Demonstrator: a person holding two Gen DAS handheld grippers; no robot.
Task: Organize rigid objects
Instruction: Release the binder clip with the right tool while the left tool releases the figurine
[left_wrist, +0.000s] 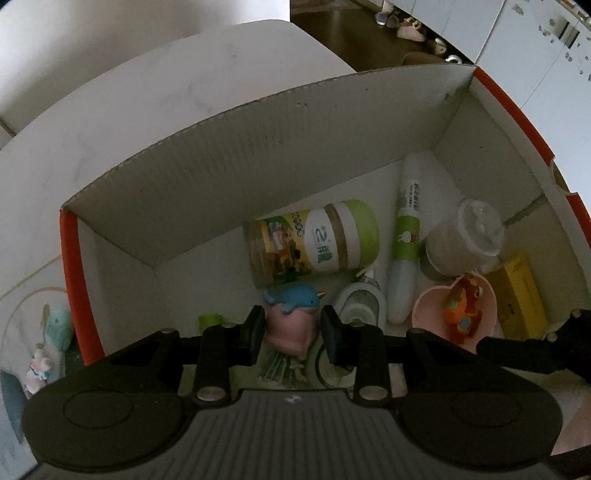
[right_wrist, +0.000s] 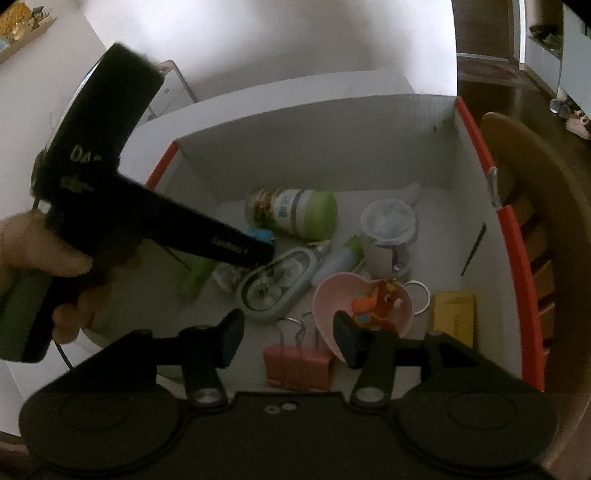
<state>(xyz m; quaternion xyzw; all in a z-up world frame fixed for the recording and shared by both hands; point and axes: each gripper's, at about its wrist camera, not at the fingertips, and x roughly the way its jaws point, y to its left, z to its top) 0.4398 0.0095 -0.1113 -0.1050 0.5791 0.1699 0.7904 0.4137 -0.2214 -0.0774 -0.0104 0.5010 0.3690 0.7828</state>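
Note:
My left gripper (left_wrist: 293, 332) is shut on a pink figurine topped by a blue whale (left_wrist: 291, 317) and holds it inside a white cardboard box with orange edges (left_wrist: 221, 162). The box holds a green-lidded jar (left_wrist: 314, 240), a white and green tube (left_wrist: 404, 240), a white lidded cup (left_wrist: 465, 236), a pink heart-shaped dish (left_wrist: 458, 310) with an orange toy, and a yellow box (left_wrist: 517, 295). My right gripper (right_wrist: 288, 332) is open and empty above the box's near side, over pink binder clips (right_wrist: 299, 365) and the pink dish (right_wrist: 354, 299). The left gripper's black body (right_wrist: 147, 218) crosses the right wrist view.
A grey-green oval case (right_wrist: 277, 280) lies mid-box beside the jar (right_wrist: 295, 214). A small plush and a toy (left_wrist: 51, 339) sit outside the box at left. A wooden chair (right_wrist: 535, 221) stands right of the box. Shoes lie on the dark floor (left_wrist: 406, 26) beyond.

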